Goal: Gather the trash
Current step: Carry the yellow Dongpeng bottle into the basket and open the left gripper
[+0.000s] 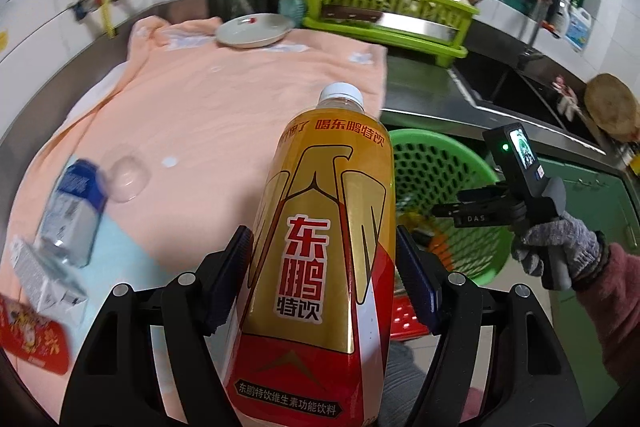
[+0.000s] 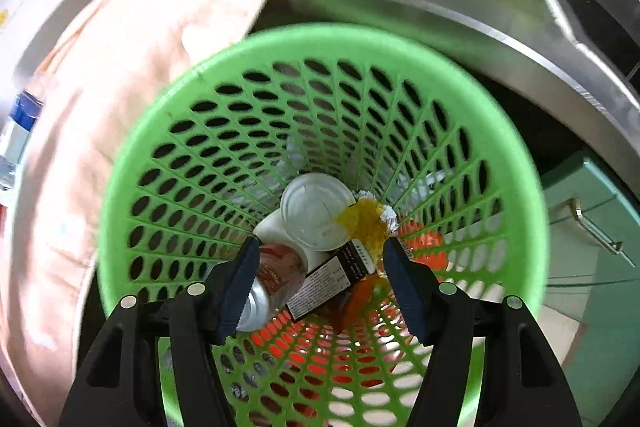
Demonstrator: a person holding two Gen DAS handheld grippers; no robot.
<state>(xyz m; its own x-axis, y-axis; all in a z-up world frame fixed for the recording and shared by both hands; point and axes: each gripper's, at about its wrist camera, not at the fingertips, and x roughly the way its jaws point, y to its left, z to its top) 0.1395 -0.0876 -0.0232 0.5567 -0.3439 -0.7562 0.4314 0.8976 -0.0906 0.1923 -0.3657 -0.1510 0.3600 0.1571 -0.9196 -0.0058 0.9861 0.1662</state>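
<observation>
Left of the green basket [image 1: 440, 187], the left gripper [image 1: 320, 283] clamps the yellow drink bottle [image 1: 324, 247], long axis pointing away from the fingers, cap far. Directly above the basket, the right gripper [image 2: 320, 287] hangs empty, jaws apart.

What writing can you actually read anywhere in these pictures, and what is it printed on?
"东鹏特饮", large, on the yellow bottle.
"喝东鹏特饮", near its neck.
"东鹏特饮维生素功能饮料", along its base.
"DAS", on the right gripper.
Blurred, unreadable: blue-and-white bottle, red packet, black box in the green basket.
</observation>
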